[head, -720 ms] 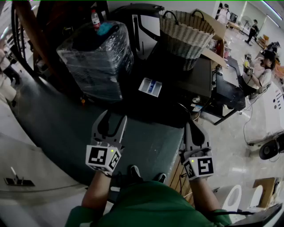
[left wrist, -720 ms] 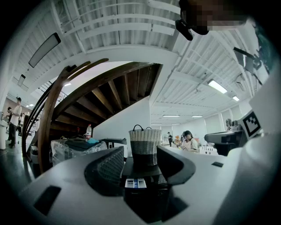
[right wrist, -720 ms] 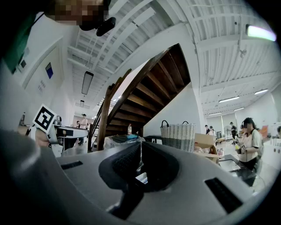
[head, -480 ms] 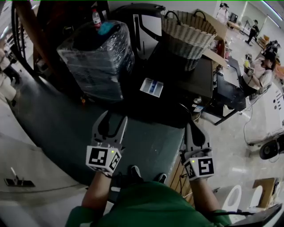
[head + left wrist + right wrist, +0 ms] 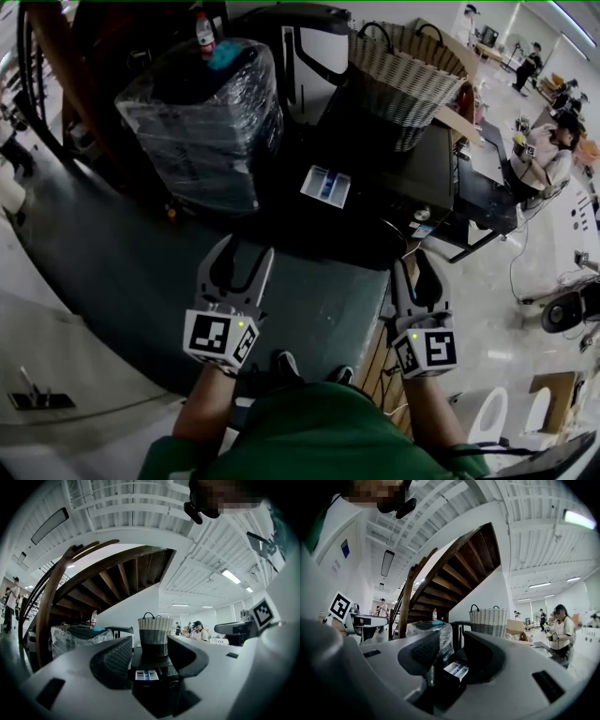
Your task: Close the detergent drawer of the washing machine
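The detergent drawer [image 5: 325,186], white with blue compartments, sticks out from the front of the dark washing machine [image 5: 412,173]. It is ahead of both grippers and well apart from them. My left gripper [image 5: 246,249] is held level and open with nothing between its fingers. My right gripper [image 5: 413,261] hangs open at the right, also with nothing in it. In the left gripper view the drawer [image 5: 146,675] shows low between the open gripper [image 5: 150,656]. In the right gripper view the drawer [image 5: 456,670] sits just beyond the open gripper [image 5: 452,652].
A woven basket [image 5: 403,66] stands on top of the machine. Left of it is a plastic-wrapped dark box [image 5: 202,122] with a bottle [image 5: 202,36] on top. A dark green mat [image 5: 141,262] covers the floor below. A person sits at a desk [image 5: 553,141] at the far right.
The head view has shifted slightly. Both grippers keep almost the same place and stay open. The drawer stands out as before.
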The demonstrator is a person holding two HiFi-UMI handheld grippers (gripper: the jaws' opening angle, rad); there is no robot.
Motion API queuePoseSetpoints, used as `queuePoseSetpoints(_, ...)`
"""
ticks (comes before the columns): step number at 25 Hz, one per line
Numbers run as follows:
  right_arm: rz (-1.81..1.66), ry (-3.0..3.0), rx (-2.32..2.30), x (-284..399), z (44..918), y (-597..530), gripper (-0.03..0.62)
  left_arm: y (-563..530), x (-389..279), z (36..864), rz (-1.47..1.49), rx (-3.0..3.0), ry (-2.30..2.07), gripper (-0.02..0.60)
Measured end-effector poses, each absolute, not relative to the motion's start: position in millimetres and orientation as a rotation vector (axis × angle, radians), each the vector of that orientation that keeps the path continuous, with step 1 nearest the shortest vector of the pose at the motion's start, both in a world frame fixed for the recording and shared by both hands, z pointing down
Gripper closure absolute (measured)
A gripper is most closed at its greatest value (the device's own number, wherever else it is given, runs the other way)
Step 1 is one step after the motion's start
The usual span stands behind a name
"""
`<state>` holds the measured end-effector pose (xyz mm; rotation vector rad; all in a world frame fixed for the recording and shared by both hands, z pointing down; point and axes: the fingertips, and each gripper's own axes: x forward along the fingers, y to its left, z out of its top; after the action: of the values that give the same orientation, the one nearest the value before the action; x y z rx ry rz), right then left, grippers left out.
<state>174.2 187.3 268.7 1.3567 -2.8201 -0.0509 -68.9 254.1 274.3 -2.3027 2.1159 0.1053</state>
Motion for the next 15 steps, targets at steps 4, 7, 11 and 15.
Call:
queuePoseSetpoints(4, -0.072, -2.786, 1.400, 158, 268, 190, 0.395, 254, -90, 279, 0.130, -2.332, 2.084, 0.337)
queuePoseSetpoints(7, -0.092, -2.768, 1.406, 144, 267, 194, 0.382, 253, -105, 282, 0.147, -2.353, 2.068, 0.337)
queuePoseSetpoints(11, -0.100, -2.753, 1.391, 130, 271, 193, 0.379, 248, -118, 290, 0.165, -2.369, 2.073, 0.336)
queuePoseSetpoints(15, -0.079, -2.752, 1.386, 123, 280, 179, 0.379, 237, -126, 303, 0.159, -2.379, 2.094, 0.336)
